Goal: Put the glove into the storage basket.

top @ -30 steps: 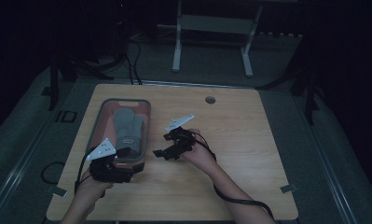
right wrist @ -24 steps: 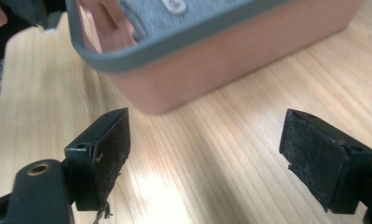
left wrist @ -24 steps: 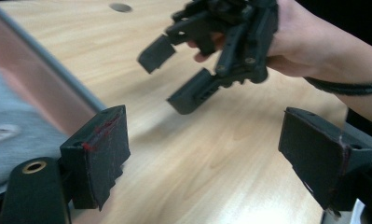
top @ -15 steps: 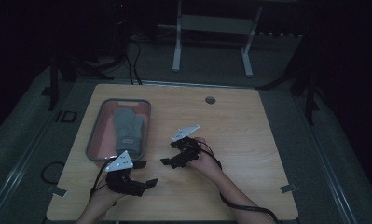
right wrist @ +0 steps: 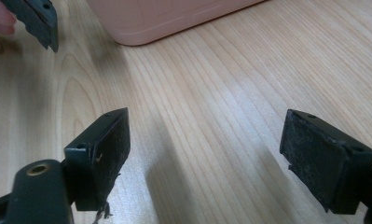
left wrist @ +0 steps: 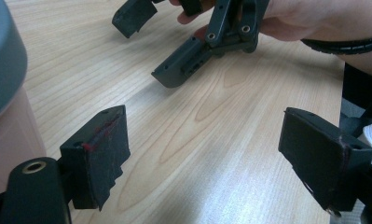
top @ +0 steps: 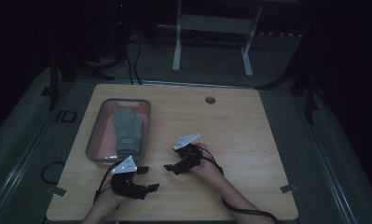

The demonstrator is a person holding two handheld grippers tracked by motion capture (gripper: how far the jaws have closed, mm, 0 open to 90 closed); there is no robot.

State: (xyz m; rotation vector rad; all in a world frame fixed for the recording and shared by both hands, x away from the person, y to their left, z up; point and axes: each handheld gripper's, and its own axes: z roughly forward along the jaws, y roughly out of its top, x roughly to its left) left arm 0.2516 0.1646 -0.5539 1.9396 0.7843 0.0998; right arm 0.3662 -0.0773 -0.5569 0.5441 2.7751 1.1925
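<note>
Table: mitten (top: pixel 127 131) in tray (top: pixel 96 140), beyond grippers.

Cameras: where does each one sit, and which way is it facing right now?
High view: above the near edge, looking forward and down at the table, tray and mitten; forearms enter below.
Left gripper view: on the left gripper, along its open jaws toward the right gripper.
Right gripper view: on the right gripper, toward the tray.
Both gripper views share the tabletop and tray.

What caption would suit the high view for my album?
Two open hand-held tongs, left and right, rest low over a wooden table beside a tray holding a grey mitten.
</note>
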